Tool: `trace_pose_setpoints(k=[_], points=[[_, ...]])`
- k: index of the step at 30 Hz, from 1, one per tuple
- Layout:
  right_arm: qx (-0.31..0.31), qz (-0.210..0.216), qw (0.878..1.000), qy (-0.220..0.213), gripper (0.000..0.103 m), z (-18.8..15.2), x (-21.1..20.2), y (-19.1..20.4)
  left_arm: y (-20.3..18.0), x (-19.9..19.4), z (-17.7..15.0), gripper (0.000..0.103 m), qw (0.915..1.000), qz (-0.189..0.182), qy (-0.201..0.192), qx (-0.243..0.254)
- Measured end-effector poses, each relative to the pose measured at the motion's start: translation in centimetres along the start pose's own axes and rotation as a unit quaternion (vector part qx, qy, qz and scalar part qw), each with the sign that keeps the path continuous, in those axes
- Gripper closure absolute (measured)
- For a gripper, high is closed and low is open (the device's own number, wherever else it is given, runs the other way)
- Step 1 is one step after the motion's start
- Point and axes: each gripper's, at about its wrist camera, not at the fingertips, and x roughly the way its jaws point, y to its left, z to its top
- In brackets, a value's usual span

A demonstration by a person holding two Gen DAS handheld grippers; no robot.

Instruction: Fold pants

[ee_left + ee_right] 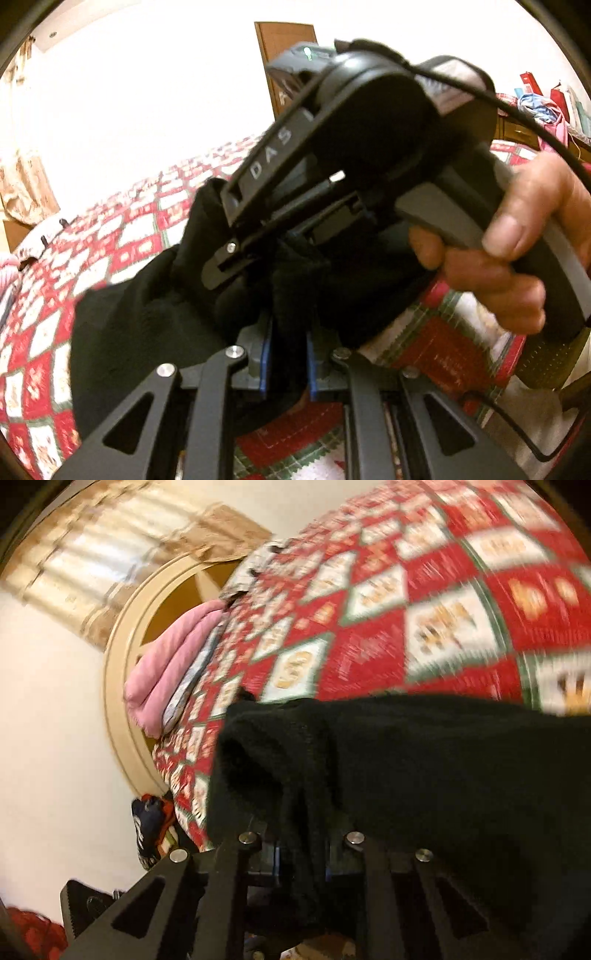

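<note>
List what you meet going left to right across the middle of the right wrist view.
White wall → round cream frame → folded pink blanket → red, white and green patchwork quilt. Nearer the camera, the black pants hang from the right gripper.

Black pants [424, 760] — quilt [424, 602] red-and-white diamonds (green-edged); pink blanket [166, 668].

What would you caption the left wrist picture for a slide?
Both grippers, left gripper and right gripper, pinch black pants above a quilt.
</note>
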Motion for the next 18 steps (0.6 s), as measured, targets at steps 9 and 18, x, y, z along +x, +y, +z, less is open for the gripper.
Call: trace_pose_setpoints(k=[9, 18], points=[[0.018, 0.046, 0.998, -0.023, 0.087, 1.8, -8.7, -1.3, -4.3, -1.3, 5.8, 0.087, 0.9962, -0.073, -0.045, -0.011], [0.079, 0.022, 0.996, -0.028, 0.087, -0.2, -12.4, -8.4, -9.2, 2.9, 6.7, 0.087, 0.9922, -0.124, -0.011, -0.002]])
